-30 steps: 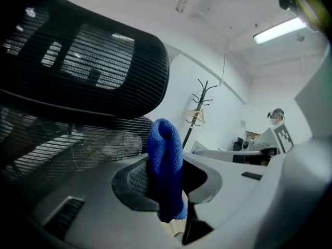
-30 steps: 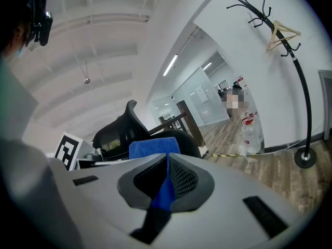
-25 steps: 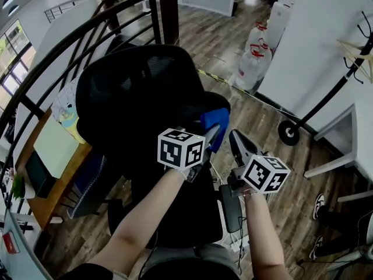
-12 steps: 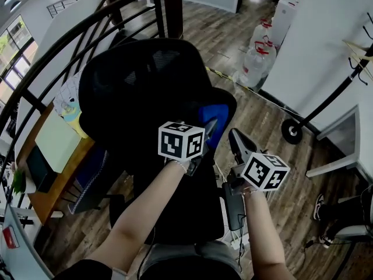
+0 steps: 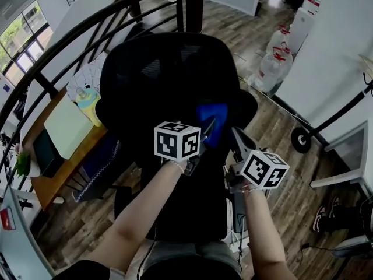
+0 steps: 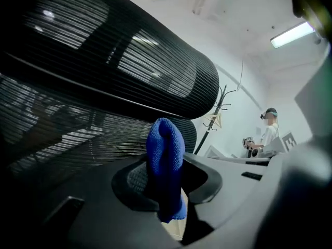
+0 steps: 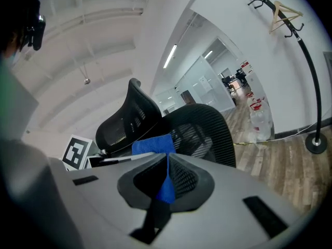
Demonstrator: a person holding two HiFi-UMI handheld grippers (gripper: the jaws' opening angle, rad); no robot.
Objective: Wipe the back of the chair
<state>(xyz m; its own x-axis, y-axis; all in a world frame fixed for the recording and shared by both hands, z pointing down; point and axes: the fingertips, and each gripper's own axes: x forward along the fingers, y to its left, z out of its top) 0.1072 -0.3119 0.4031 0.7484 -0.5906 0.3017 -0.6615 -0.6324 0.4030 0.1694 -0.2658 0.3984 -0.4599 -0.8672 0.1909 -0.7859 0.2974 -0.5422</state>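
Note:
The black mesh chair back [image 5: 163,74] fills the middle of the head view. My left gripper [image 5: 208,128] is shut on a folded blue cloth [image 5: 213,120] that rests against the chair's right side. In the left gripper view the cloth [image 6: 165,154] stands pinched between the jaws of the left gripper [image 6: 166,191], with the chair mesh [image 6: 104,77] close on the left. My right gripper [image 5: 235,135] hangs just right of the cloth, jaws together and holding nothing. The right gripper view shows the right gripper [image 7: 167,162], the cloth [image 7: 151,144] beyond its tips, and the chair back [image 7: 205,131].
A curved black railing [image 5: 70,45] runs behind the chair, with a desk [image 5: 64,127] on the level below. Water bottles [image 5: 274,63] and a coat rack base [image 5: 300,140] stand by the white wall on the right. A person [image 6: 267,131] stands far off.
The head view has swung, so the chair sits further right and higher in it. The left gripper keeps the cloth on the chair. The right gripper is slightly nearer the cloth.

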